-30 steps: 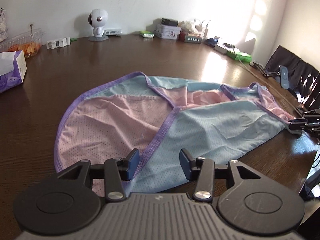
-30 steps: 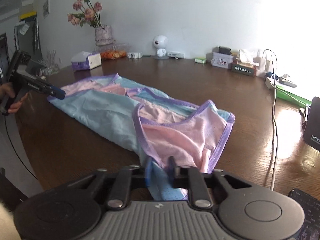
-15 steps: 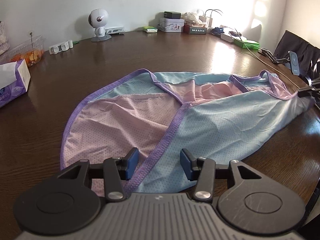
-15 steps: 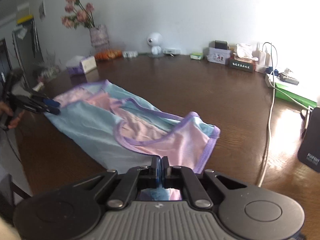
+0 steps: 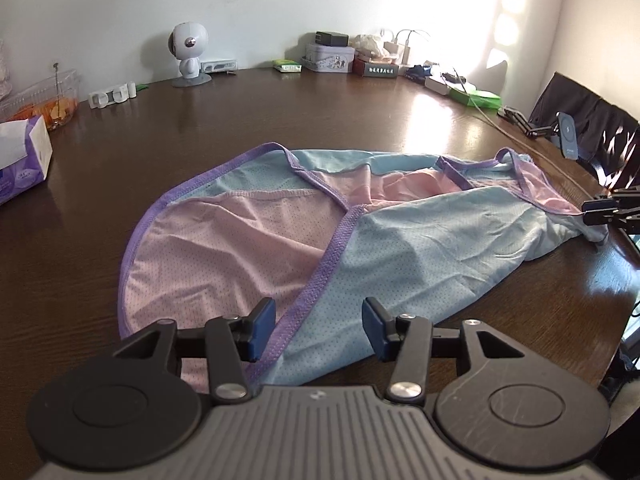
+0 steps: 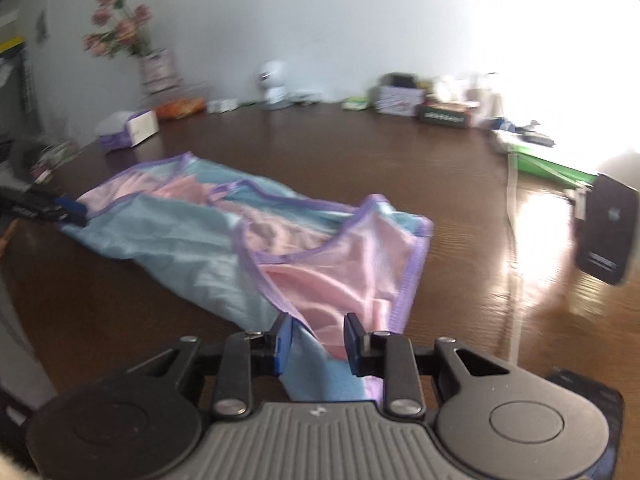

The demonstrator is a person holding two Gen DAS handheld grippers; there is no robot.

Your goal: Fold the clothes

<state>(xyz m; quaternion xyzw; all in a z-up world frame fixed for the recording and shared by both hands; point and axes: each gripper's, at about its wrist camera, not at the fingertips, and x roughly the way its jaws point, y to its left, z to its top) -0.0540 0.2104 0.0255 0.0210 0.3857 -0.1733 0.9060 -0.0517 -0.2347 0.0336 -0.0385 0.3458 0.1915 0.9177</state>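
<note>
**Both grippers released at opposite ends of the garment**

From the left wrist view I see the left gripper with its jaws spread wide, low over the near end of the garment, a pink and light-blue mesh piece edged in purple. A purple-trimmed edge runs forward between the two blue pads; neither pad presses the cloth. The garment lies spread on the dark wooden table, reaching ahead and to the right of this gripper, where the right gripper shows at its far end.

From the right wrist view, which is blurred by motion, I see the right gripper also released, jaws apart, with the garment passing between them at its near corner. The cloth stretches ahead and to the left, toward the left gripper. A tissue box and a flower vase stand well beyond, a white cable to the right.
</note>
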